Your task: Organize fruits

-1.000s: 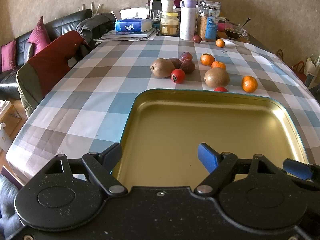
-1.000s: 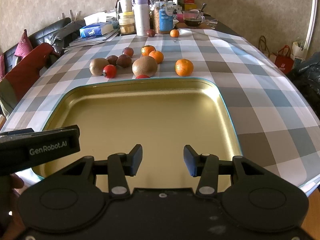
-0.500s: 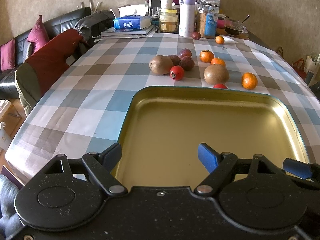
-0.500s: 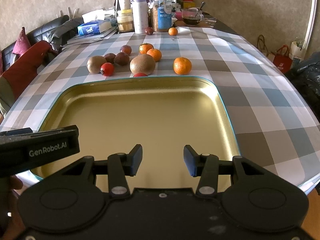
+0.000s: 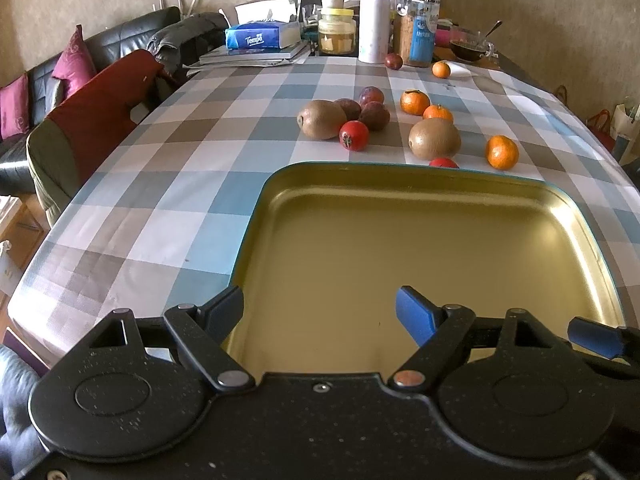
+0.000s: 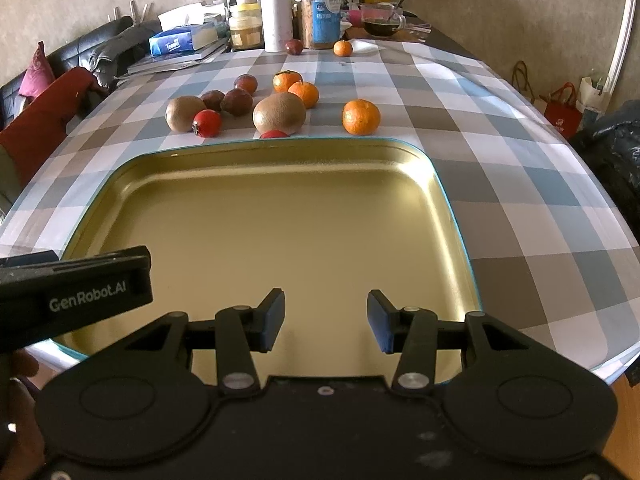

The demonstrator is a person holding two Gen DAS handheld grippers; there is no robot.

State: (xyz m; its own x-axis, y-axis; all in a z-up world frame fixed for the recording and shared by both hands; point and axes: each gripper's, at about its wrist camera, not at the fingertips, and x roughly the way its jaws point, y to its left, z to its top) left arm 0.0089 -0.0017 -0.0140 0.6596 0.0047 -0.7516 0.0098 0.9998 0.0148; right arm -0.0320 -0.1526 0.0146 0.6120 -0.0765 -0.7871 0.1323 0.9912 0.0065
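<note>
Fruits [image 5: 434,138] now nearer, beyond parted jaws.

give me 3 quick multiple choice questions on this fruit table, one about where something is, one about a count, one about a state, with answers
1. Where does the small red fruit half hidden by the tray rim lie?
A. in the tray
B. on the cloth just beyond the tray's far rim
C. beside the white flask

2. How many kiwis are on the table?
A. one
B. two
C. four

3. How are the two grippers?
A. both open, holding nothing
B. left shut on a kiwi
C. right shut on an orange

Answers:
1 B: the red fruit peeks over the tray rim.
2 B: one kiwi near the rim, another further left.
3 A: left gripper and right gripper both show a bare gap.
</note>
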